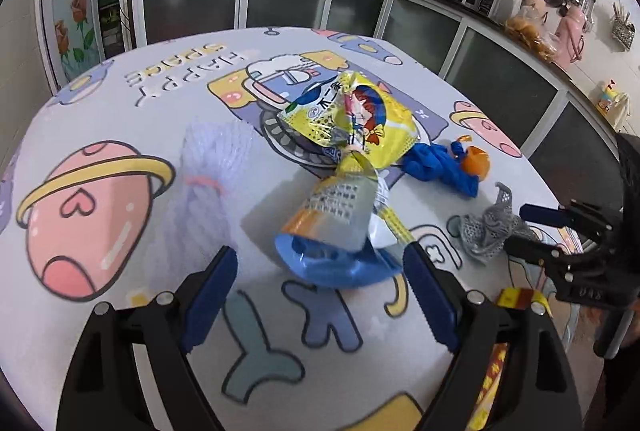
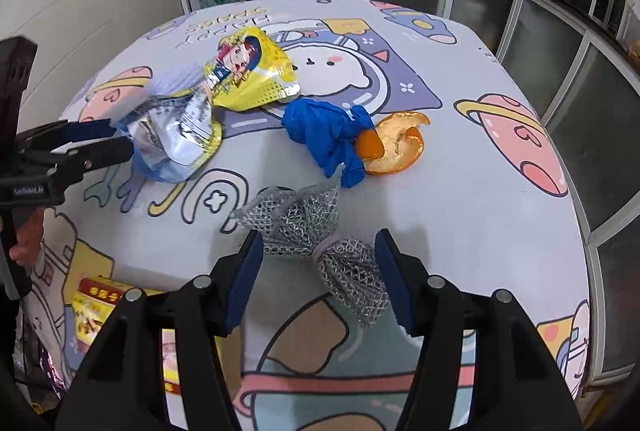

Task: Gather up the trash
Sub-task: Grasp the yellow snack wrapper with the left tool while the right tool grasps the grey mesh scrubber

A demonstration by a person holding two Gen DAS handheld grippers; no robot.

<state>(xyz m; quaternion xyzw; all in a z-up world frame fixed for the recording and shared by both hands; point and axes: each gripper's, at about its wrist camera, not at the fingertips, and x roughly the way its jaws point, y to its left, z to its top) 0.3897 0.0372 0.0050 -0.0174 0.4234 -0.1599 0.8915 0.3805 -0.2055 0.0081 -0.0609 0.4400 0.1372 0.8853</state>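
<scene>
While both hand-held grippers stand open, the left hand-held gripper (image 1: 320, 295) faces a light, crinkly snack wrapper (image 1: 340, 183), best pinched at its flattened blue end.

- 1 yellow snack wrapper (image 2: 256, 71), upper left of the right wrist view
- 1 silver-and-blue packet (image 2: 176, 139)
- 1 white foam net (image 1: 208, 167)
- 1 grey mesh net (image 2: 316, 243)
- 1 blue crumpled glove (image 2: 328, 135)
- 1 orange peel (image 2: 396, 143)
- 1 yellow-red box (image 2: 96, 307), lower left
- 2 tongs: left (image 1: 320, 295), right (image 2: 320, 279)
</scene>
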